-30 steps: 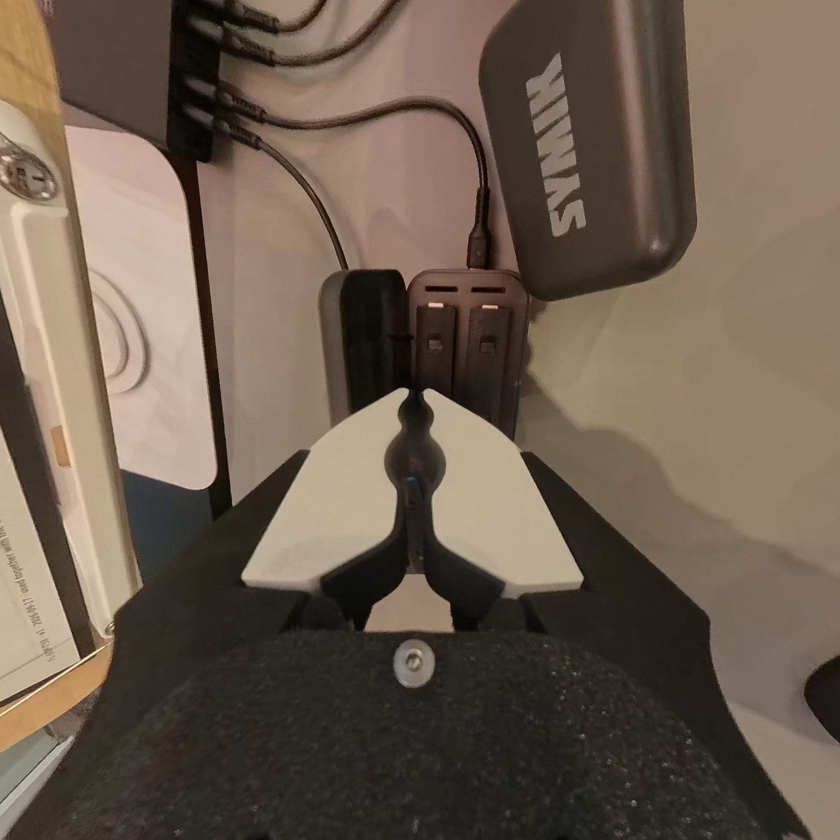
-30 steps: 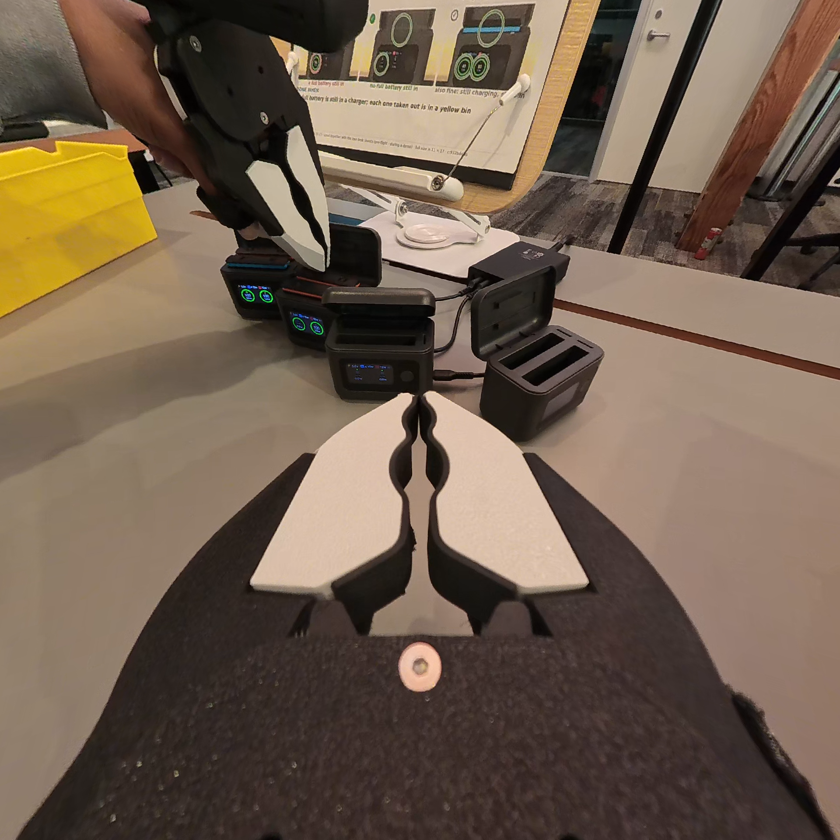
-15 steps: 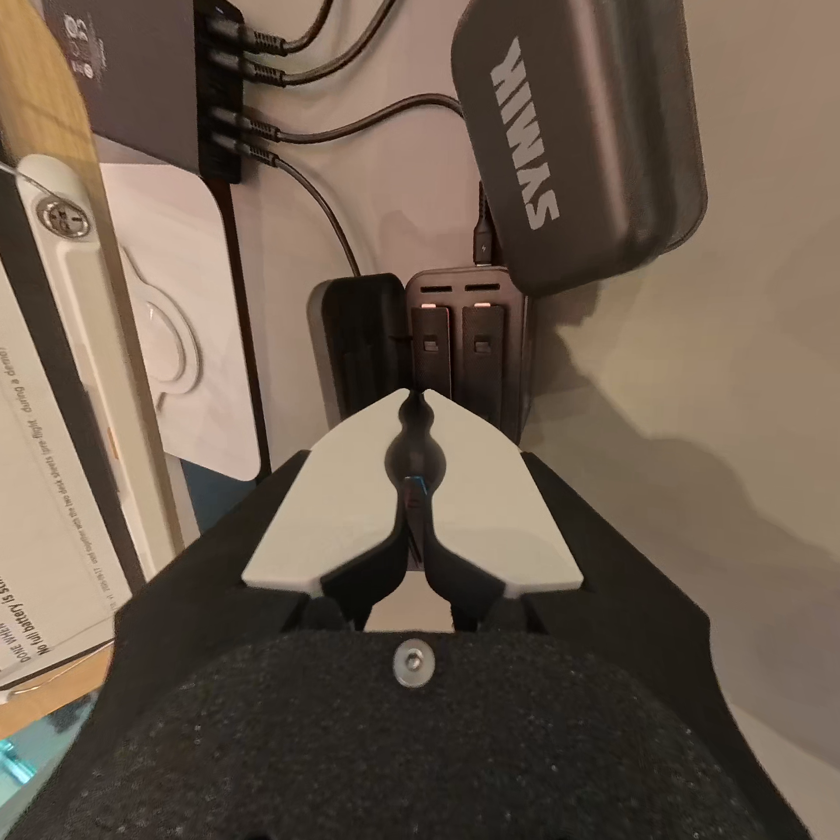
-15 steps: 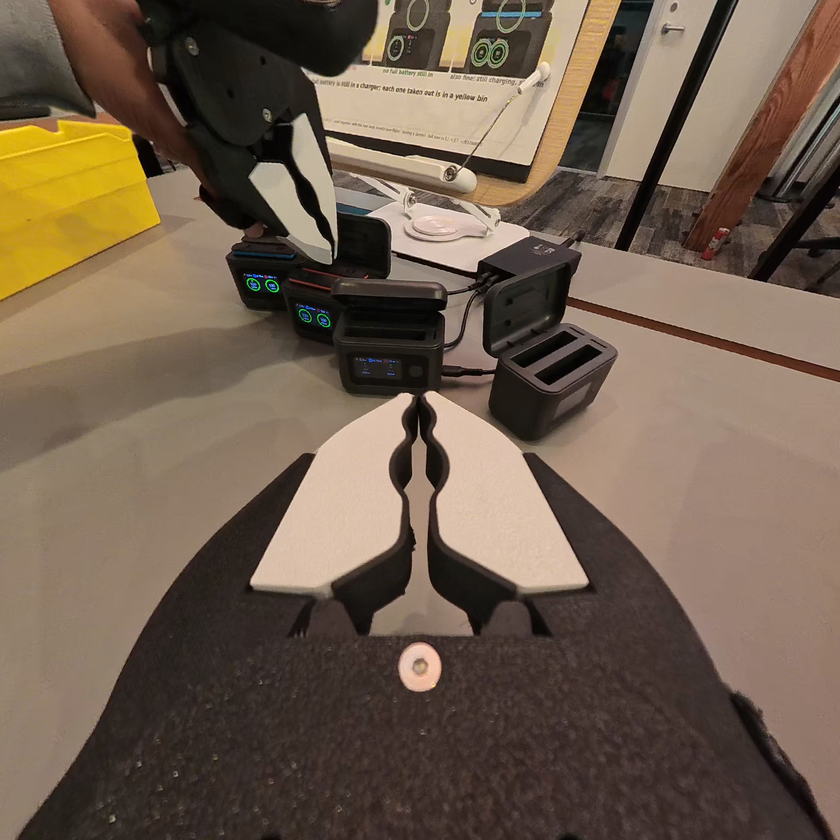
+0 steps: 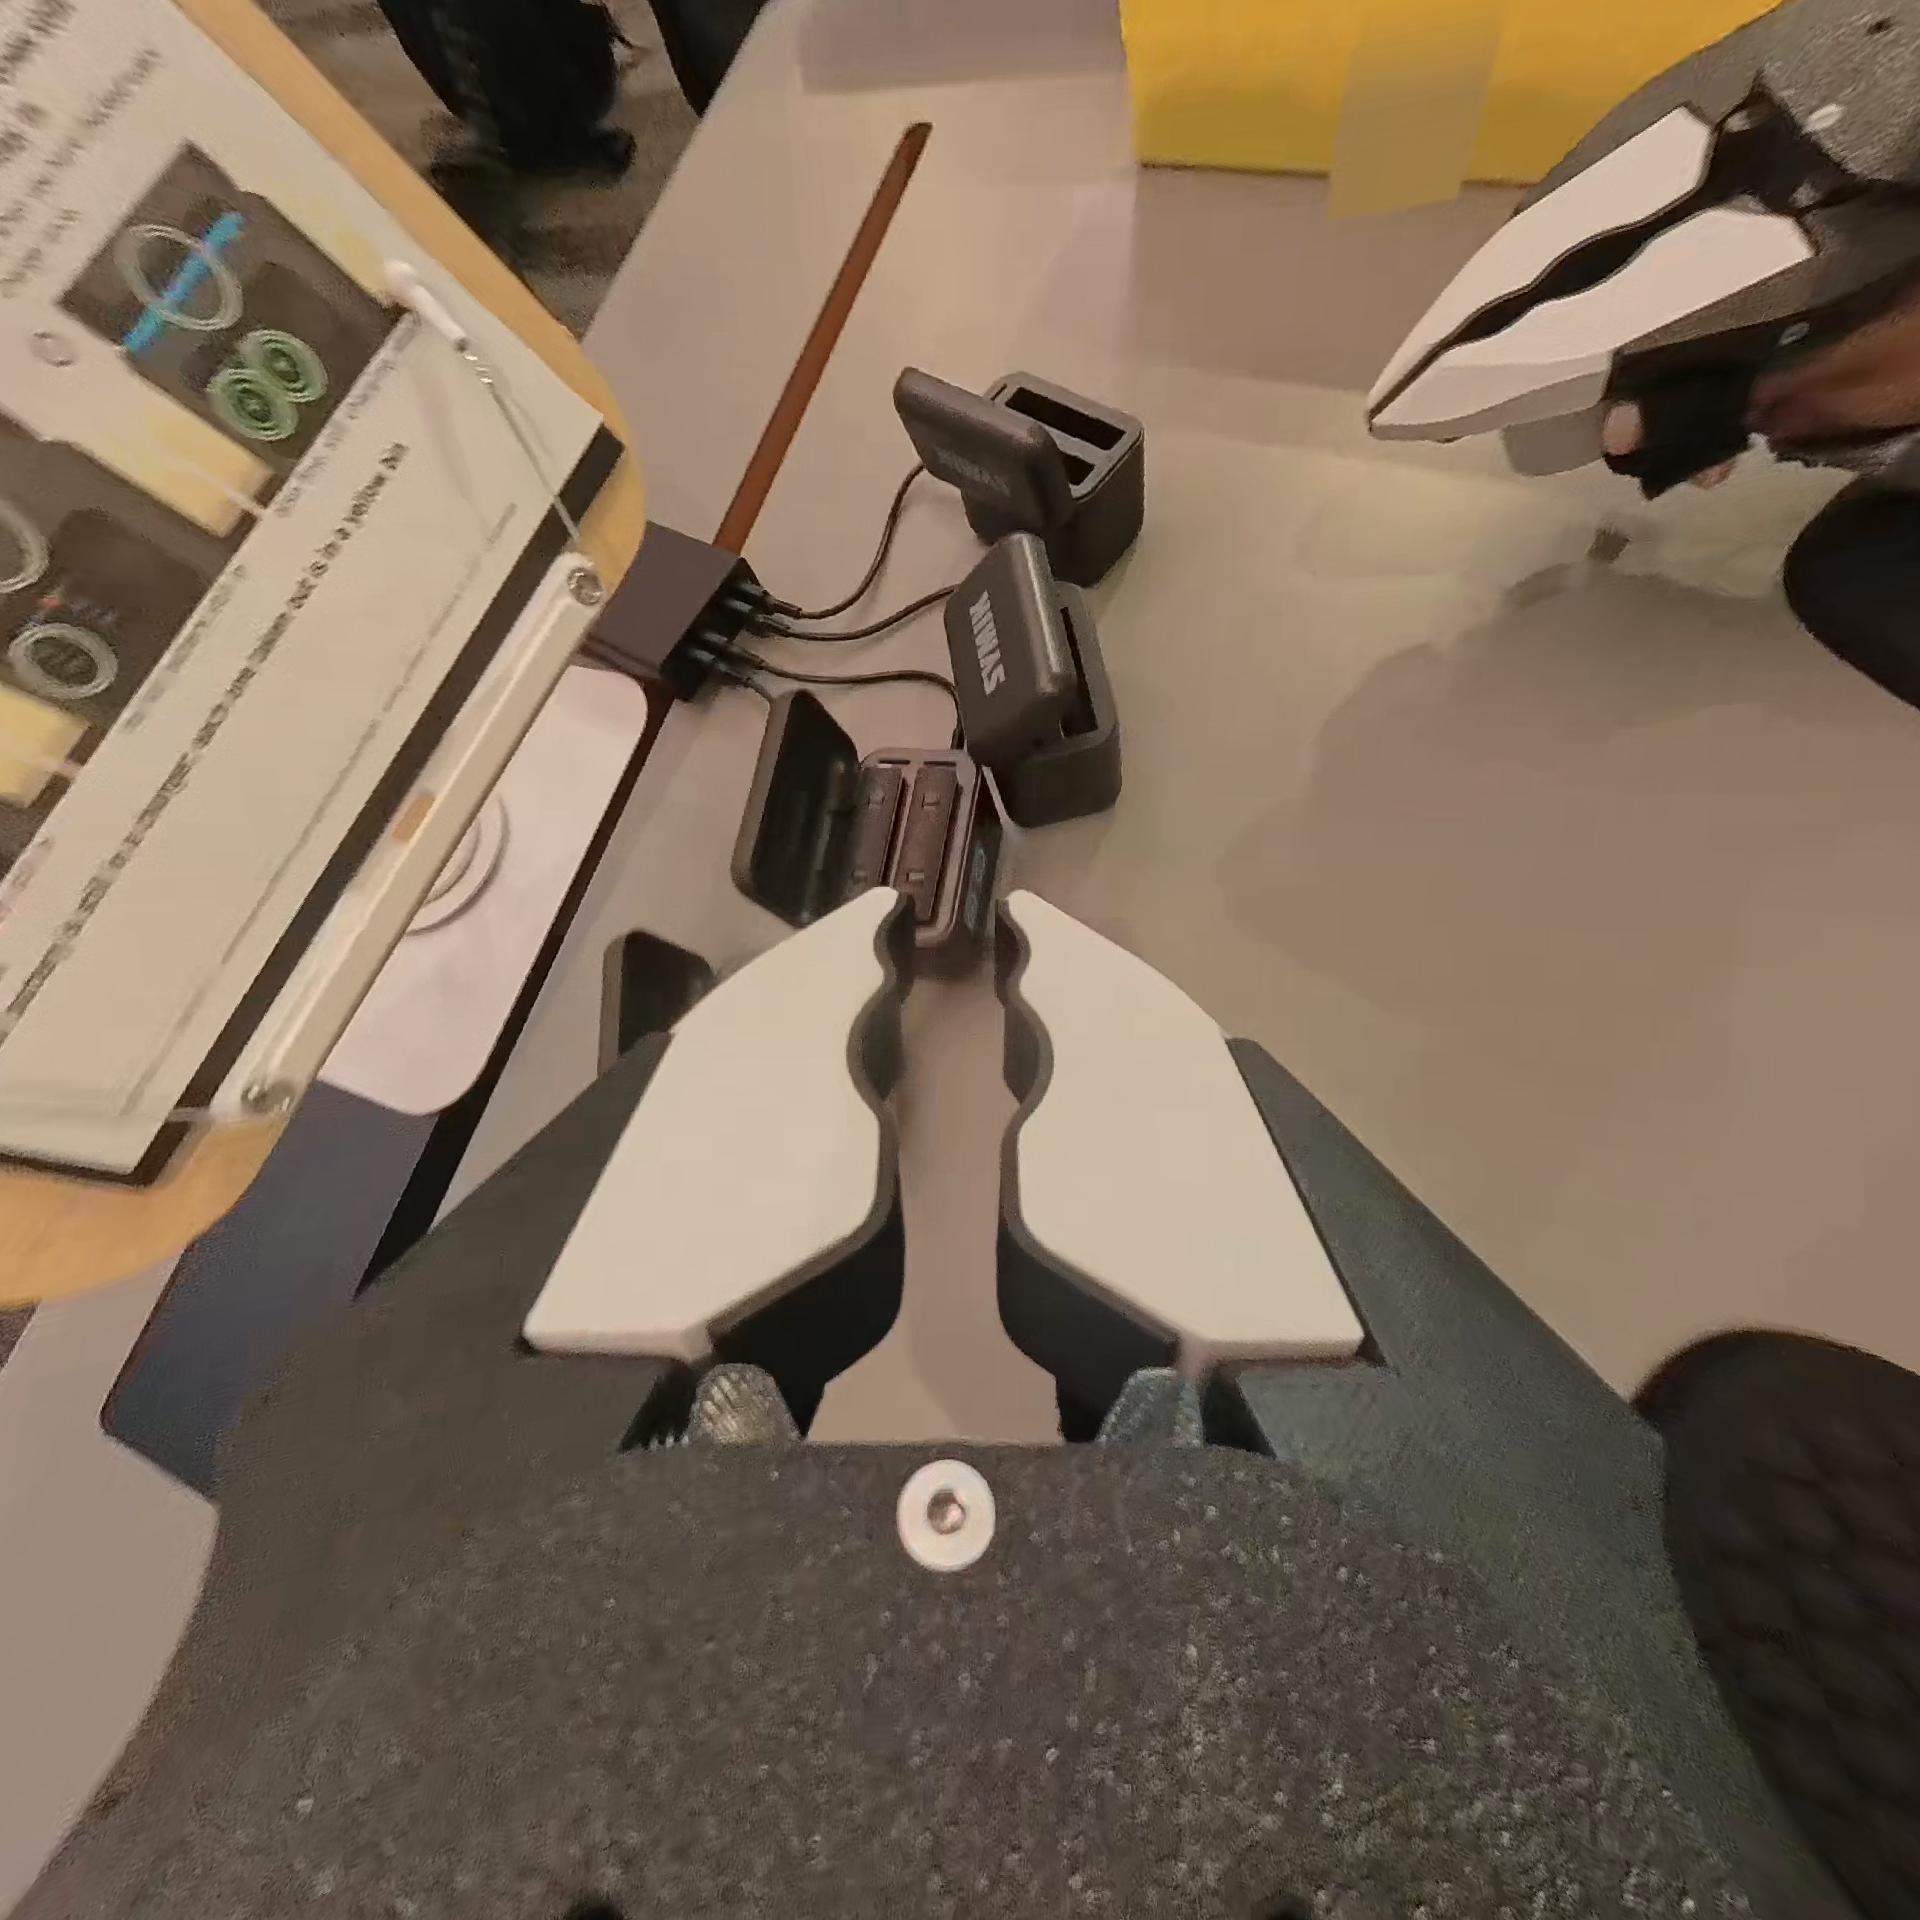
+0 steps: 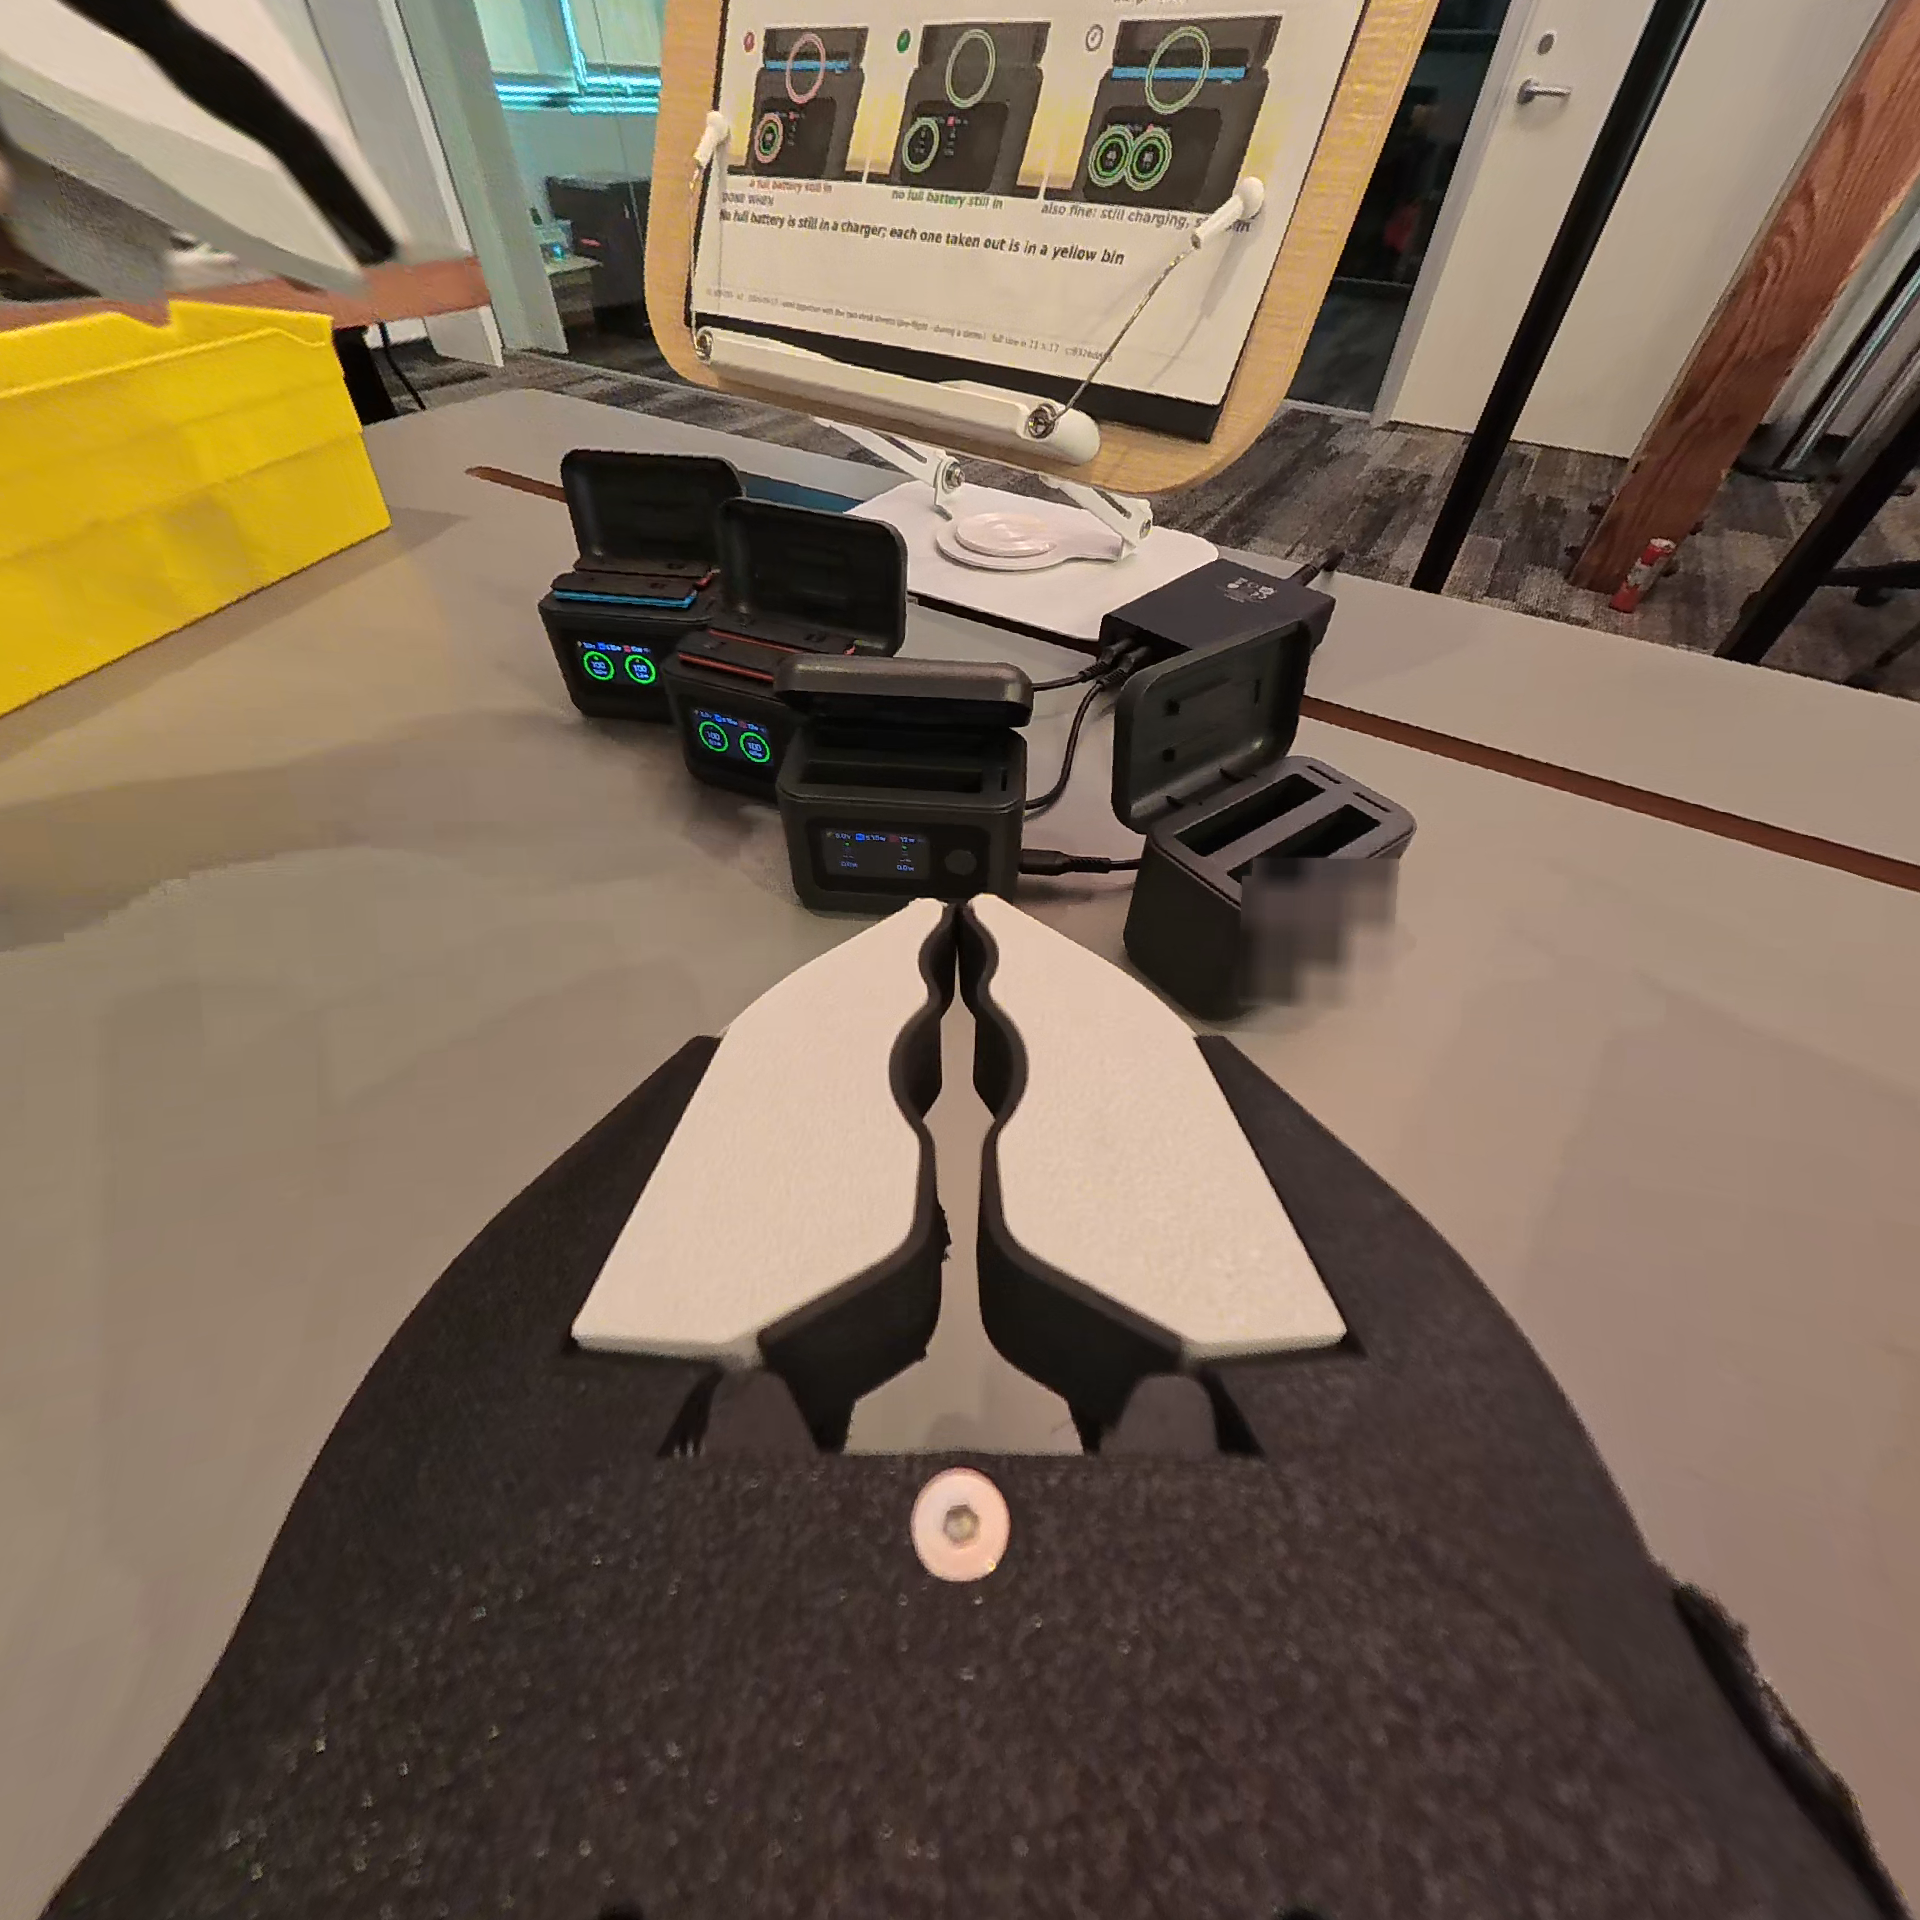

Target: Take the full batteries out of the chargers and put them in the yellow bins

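While left gripper [image 5: 945, 914] hangs released, empty, above an open charger [image 5: 914, 831] straight ahead, right gripper [image 6: 956, 912] is nearly clenched, empty, chargers beyond its tips.

Left hand-held gripper [image 5: 945, 914] parted; right hand-held gripper [image 6: 954, 912] nearly closed.

Each gripper is seen as a black, grainy printed body carrying two flat white fingers with wavy black inner edges, left gripper [image 5: 945, 914] and right gripper [image 6: 956, 909] alike. A single silver hex-socket screw [image 5: 944, 1515] is set in the middle of each body behind the fingers, and two knurled metal knobs [image 5: 736, 1405] are visible at the finger roots of the left unit. A dark fingerless glove [image 5: 1683, 442] is worn on the hand behind the right gripper, as seen from the left wrist view.
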A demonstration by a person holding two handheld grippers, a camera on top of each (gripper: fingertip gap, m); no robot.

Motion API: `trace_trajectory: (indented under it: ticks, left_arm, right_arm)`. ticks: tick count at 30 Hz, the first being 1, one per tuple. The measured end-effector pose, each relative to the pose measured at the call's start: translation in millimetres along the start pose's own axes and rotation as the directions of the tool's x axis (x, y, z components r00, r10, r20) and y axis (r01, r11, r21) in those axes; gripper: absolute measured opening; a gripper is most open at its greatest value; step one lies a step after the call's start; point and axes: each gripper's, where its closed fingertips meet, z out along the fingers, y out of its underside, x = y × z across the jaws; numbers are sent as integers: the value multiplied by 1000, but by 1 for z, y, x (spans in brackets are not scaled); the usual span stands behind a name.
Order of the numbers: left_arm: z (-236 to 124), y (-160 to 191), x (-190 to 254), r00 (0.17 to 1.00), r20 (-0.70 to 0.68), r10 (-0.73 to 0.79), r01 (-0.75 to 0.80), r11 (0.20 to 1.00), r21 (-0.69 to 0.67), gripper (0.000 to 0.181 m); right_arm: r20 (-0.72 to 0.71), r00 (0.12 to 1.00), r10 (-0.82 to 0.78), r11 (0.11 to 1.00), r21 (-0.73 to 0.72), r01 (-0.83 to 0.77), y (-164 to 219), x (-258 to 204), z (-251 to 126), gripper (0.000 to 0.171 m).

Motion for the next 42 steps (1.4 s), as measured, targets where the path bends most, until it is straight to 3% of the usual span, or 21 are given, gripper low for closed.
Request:
trace_trajectory:
  ticks: [7, 13, 18, 22, 27, 33, 42]
  left_arm:
    - [-87, 44, -7, 991, 128, -47, 49, 999, -12, 33]
    - [-172, 112, -43, 960, 279, -39, 110, 964, -243, 42]
    - [-216, 183, -73, 929, 370, -21, 214, 844, -491, 40]
    - [-216, 225, -81, 941, 338, 11, 216, 750, -625, 43]
    - [-186, 255, -82, 979, 196, 50, 115, 660, -742, 50]
    - [-157, 276, -97, 992, 74, 105, 7, 531, -847, 54]
    - [-143, 292, -113, 996, -73, 46, -85, 358, -930, 61]
  right_arm:
    - [28, 1000, -12, 1000, -13, 13, 3, -10, 2, 0]
    - [55, 998, -31, 999, -24, 32, 5, -19, 5, 0]
    - [78, 996, -45, 998, -29, 47, 7, -26, 6, 0]
    - [106, 992, -67, 997, -33, 71, 10, -33, 9, 0]
    - [137, 987, -85, 996, -29, 90, 13, -39, 11, 0]
    - [152, 986, -62, 997, -45, 70, 18, -39, 13, 0]
    - [182, 983, -17, 997, -74, 31, 25, -39, 16, 0]
